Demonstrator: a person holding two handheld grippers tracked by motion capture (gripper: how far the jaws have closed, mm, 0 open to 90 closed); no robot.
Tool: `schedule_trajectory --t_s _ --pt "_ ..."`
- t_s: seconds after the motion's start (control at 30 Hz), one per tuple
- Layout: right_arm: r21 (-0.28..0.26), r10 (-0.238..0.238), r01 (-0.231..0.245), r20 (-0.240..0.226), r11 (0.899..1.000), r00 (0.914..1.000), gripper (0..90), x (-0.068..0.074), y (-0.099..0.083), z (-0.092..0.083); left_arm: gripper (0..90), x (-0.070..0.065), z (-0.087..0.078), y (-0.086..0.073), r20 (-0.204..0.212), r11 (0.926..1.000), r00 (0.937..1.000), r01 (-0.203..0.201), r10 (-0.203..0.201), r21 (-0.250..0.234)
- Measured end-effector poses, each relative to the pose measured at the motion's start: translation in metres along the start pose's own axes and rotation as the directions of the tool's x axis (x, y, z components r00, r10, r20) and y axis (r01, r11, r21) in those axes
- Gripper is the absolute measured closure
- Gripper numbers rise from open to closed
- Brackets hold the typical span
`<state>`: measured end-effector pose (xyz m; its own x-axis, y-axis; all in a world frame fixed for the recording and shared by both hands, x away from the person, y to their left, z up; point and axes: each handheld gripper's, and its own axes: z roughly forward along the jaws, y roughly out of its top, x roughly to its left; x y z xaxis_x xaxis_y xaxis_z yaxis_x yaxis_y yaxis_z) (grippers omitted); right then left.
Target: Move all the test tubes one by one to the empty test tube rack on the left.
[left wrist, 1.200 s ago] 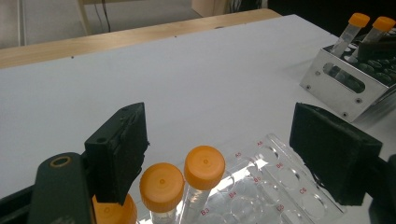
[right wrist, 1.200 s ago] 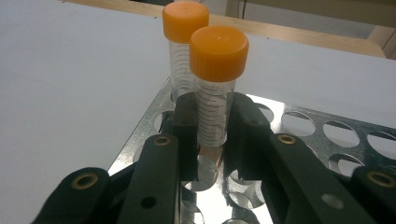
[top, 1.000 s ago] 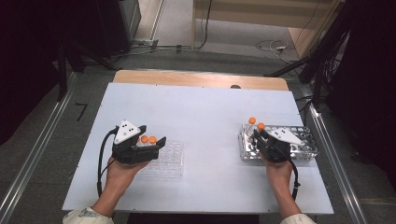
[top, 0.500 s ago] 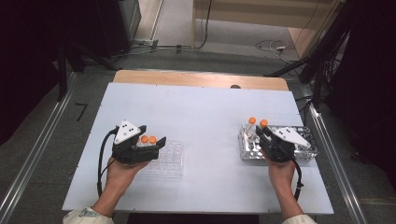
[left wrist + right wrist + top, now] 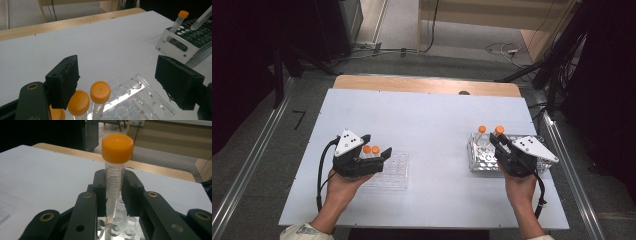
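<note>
My right gripper is shut on a clear orange-capped tube, held upright just above the metal rack. A second orange-capped tube stands in that rack's near-left corner. My left gripper hovers open over the left end of a clear plastic rack. Three orange-capped tubes stand in it, close to the left pad, and nothing is gripped.
The white table has a wooden strip along its far edge. Metal rails run along both sides. Cables trail from each gripper toward the person's forearms.
My right gripper has risen with the tube, drawing it up out of the metal rack and a little to the right. The left gripper has stayed where it was.
</note>
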<state>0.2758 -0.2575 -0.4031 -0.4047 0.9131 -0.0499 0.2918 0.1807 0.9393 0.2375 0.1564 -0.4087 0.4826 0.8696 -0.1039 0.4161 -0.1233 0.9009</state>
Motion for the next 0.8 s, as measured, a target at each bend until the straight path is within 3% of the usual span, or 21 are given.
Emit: schedule_trajectory --t_s 0.2,0.47,0.6,0.8 --pt "0.015 -0.039 0.041 -0.095 0.999 0.9947 72.5 0.023 0.001 -0.002 20.3 -0.007 -0.003 0.003 0.021 0.9997 0.9997 -0.010 0.010 -0.022" --pt "0.055 -0.069 0.082 -0.212 0.995 0.9749 72.5 0.057 -0.006 0.010 21.0 -0.024 0.008 -0.001 0.058 0.9989 0.9974 -0.045 0.044 0.014" --pt "0.077 -0.072 0.094 -0.253 0.993 0.9648 72.5 0.070 -0.010 0.015 22.3 -0.042 0.019 -0.003 0.094 0.9964 0.9926 -0.080 0.077 0.029" --pt "0.096 -0.070 0.105 -0.312 0.990 0.9474 72.5 0.085 -0.013 0.020 28.3 -0.062 0.031 -0.001 0.174 0.9960 0.9811 -0.088 0.085 0.014"
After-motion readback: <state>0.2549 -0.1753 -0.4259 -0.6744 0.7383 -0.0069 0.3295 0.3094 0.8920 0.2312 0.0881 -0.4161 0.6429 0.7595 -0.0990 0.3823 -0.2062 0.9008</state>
